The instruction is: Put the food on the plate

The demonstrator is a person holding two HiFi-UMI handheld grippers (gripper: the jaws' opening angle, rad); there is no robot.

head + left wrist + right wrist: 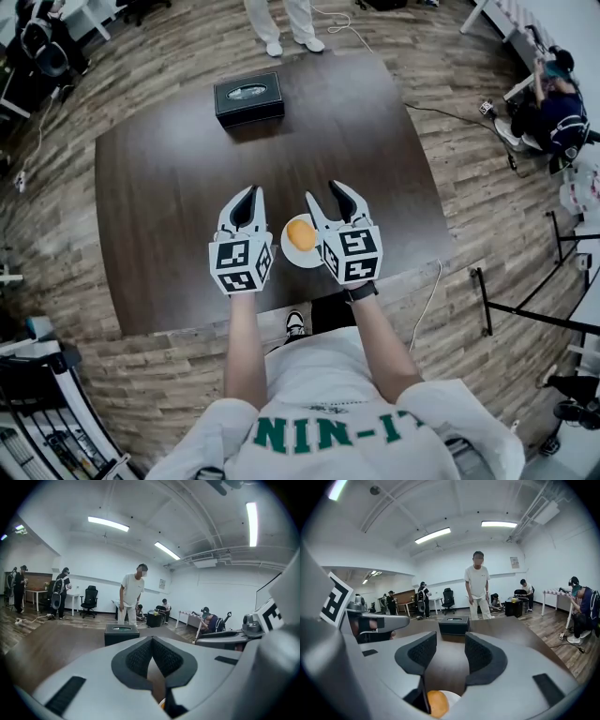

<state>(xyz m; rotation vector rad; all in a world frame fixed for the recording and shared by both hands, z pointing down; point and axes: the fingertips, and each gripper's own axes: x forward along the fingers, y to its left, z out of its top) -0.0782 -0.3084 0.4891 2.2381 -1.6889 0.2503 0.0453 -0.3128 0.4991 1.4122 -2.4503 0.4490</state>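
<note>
An orange round bun [301,234] lies on a small white plate [290,254] near the front edge of the dark wooden table [169,187]. My left gripper [251,193] hovers just left of the plate, its jaws together with nothing in them; its pads [140,656] meet in the left gripper view. My right gripper [324,192] hangs over the plate's right side, jaws apart and empty. In the right gripper view the bun [437,703] and plate [454,697] show below the jaws, not between the pads [423,651].
A black box [248,97] sits at the table's far end, also visible as the box [453,624] ahead of my right gripper. A person in white [286,23] stands beyond it. Other people, chairs and cables are spread around the wooden floor.
</note>
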